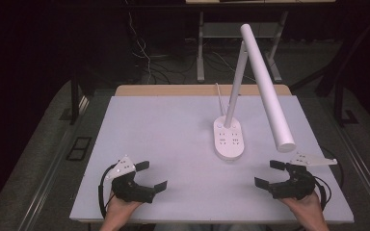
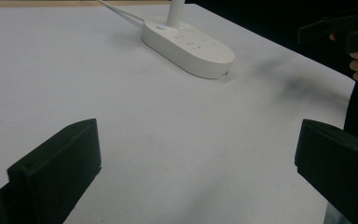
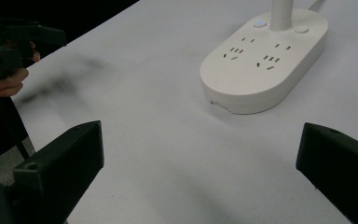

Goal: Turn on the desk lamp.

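Note:
A white desk lamp stands on the table, its oval base (image 1: 229,138) carrying power sockets and two buttons. A thin stem (image 1: 236,86) rises from the base and a long white tube head (image 1: 268,86) slants down to the right. My left gripper (image 1: 150,174) rests at the table's near left, open, nothing between its jaws. My right gripper (image 1: 269,173) sits at the near right, open and empty too. The base (image 2: 189,46) lies ahead of the left jaws, and the base (image 3: 263,60) lies just ahead and right of the right jaws.
The white table (image 1: 164,125) has a wooden strip along its far edge (image 1: 173,90). The lamp's cord (image 1: 218,98) runs back from the base. Beyond the table are metal legs (image 1: 201,48) and loose cables on a dark floor.

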The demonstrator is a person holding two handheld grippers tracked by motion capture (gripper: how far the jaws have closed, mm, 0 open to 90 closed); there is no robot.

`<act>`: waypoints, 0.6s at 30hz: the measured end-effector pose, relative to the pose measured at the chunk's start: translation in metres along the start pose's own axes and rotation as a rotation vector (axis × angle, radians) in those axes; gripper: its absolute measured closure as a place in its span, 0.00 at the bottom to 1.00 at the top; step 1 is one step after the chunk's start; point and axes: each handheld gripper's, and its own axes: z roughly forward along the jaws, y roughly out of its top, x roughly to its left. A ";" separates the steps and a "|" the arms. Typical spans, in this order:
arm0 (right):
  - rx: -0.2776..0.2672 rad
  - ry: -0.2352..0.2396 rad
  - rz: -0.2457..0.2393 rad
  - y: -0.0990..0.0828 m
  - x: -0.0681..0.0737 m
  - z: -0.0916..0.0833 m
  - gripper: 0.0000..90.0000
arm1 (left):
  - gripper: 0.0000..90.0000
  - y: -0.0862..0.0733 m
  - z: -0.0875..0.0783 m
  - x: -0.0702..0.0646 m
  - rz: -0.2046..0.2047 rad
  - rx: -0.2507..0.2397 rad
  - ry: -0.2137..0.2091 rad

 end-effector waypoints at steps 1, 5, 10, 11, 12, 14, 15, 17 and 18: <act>0.001 0.000 0.001 0.000 0.000 0.000 0.01 | 0.00 0.000 0.000 0.000 0.000 0.000 0.000; 0.007 0.000 0.001 0.000 -0.001 0.000 0.01 | 0.00 0.000 0.000 -0.001 0.002 0.002 -0.003; 0.012 -0.001 0.005 -0.001 -0.002 -0.001 0.01 | 0.00 0.000 -0.001 -0.001 0.005 -0.006 -0.011; 0.012 0.000 0.006 -0.001 -0.003 -0.001 0.01 | 0.00 0.000 -0.001 -0.002 0.004 -0.009 -0.012; 0.015 0.002 0.007 -0.001 -0.003 -0.001 0.01 | 0.00 0.000 -0.002 -0.002 0.003 -0.010 -0.011; 0.015 0.002 0.007 -0.001 -0.003 -0.001 0.01 | 0.00 0.000 -0.002 -0.002 0.002 -0.007 -0.011; 0.019 0.002 0.012 -0.001 -0.003 -0.001 0.01 | 0.00 0.000 -0.002 -0.002 0.003 -0.005 -0.009; 0.021 0.003 0.014 0.000 -0.003 -0.002 0.01 | 0.00 0.000 -0.002 -0.002 0.003 -0.004 -0.008; 0.021 0.003 0.014 0.000 -0.003 -0.002 0.01 | 0.00 0.000 -0.002 -0.002 0.003 -0.005 -0.008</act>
